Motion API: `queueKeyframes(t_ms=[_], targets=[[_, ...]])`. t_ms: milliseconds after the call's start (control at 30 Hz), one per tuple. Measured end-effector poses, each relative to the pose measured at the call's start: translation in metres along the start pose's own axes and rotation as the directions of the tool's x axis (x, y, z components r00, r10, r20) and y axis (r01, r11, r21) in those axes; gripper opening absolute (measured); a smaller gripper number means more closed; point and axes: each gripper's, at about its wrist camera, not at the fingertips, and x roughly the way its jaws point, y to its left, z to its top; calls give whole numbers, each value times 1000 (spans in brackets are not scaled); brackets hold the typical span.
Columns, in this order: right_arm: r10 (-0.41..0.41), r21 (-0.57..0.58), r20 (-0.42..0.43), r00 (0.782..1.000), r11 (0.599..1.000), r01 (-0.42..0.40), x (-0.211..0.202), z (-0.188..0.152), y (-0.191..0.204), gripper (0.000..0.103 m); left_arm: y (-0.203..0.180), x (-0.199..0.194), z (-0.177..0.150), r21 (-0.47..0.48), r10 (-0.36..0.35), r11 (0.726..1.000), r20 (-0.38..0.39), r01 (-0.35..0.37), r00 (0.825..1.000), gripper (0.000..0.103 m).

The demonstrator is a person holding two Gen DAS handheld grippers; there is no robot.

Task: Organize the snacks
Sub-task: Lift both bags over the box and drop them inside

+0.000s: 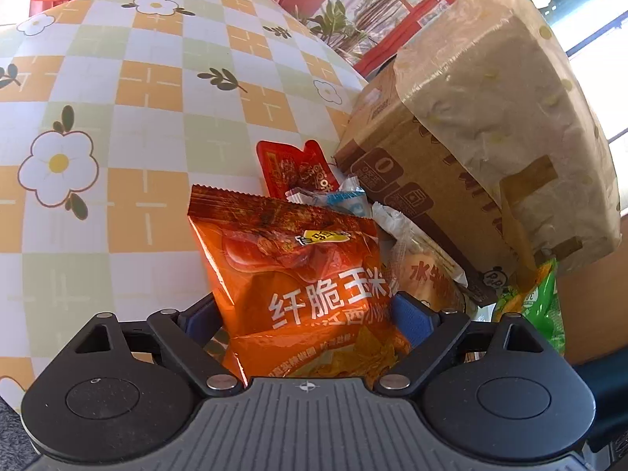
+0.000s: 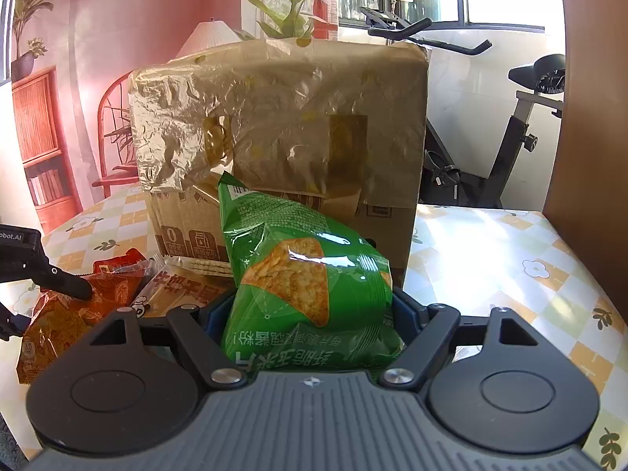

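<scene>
My left gripper [image 1: 304,314] is shut on an orange chip bag [image 1: 298,274], held upright just left of a cardboard box [image 1: 431,180] lined with a brown plastic bag [image 1: 506,117]. Behind the orange bag lie a red sachet [image 1: 290,168], a white wrapper [image 1: 345,200] and a biscuit pack [image 1: 428,274]. My right gripper [image 2: 314,314] is shut on a green chip bag [image 2: 306,274], held in front of the box [image 2: 282,227]. The left gripper [image 2: 59,282] and orange bag [image 2: 74,314] show at the left of the right wrist view. The green bag's edge [image 1: 537,302] shows in the left wrist view.
The table wears a checked orange, green and white cloth with flowers [image 1: 137,117], and it also shows in the right wrist view [image 2: 490,259]. An exercise bike [image 2: 510,137] stands behind the table at right. A plant [image 2: 290,11] rises behind the box.
</scene>
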Motion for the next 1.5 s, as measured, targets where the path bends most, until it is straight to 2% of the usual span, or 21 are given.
queueKeyframes(t_ms=[133, 167, 233, 333, 533, 767, 1100, 1333, 1467, 1500], targets=[[4, 1, -7, 1000, 1000, -4, 0, -1, -1, 80, -17, 8, -6, 101, 38, 994, 29, -40, 999, 95], [3, 1, -8, 1000, 1000, -3, 1, -2, -1, 80, -19, 8, -6, 121, 38, 992, 32, -42, 999, 92], [3, 2, -9, 1000, 1000, -3, 0, -2, -1, 80, -20, 7, -7, 129, 40, 991, 36, -44, 999, 75], [0, 7, -3, 1000, 1000, 0, -3, -1, -2, 80, -25, -7, -10, 188, 48, 980, 72, -60, 996, 60], [-1, 18, 30, 1000, 1000, 0, -11, 5, -5, 80, -38, -46, -12, 296, 6, 953, 185, -61, 983, 56], [17, 13, 69, 997, 1000, -18, -25, 17, 0, 80, -63, -80, -8, 365, -39, 928, 306, -79, 951, 56], [60, 23, 195, 979, 998, -66, -66, 58, 0, 80, -103, -120, 19, 420, -111, 903, 432, -91, 895, 56], [71, 24, 296, 952, 996, -81, -84, 114, -8, 80, -141, -141, 47, 464, -185, 883, 488, -74, 853, 56], [80, -4, 348, 934, 996, -84, -78, 152, -11, 80, -173, -145, 64, 500, -212, 861, 527, -98, 823, 56], [81, -9, 357, 931, 997, -83, -75, 160, -12, 80, -182, -144, 69, 508, -217, 855, 529, -102, 820, 56]])
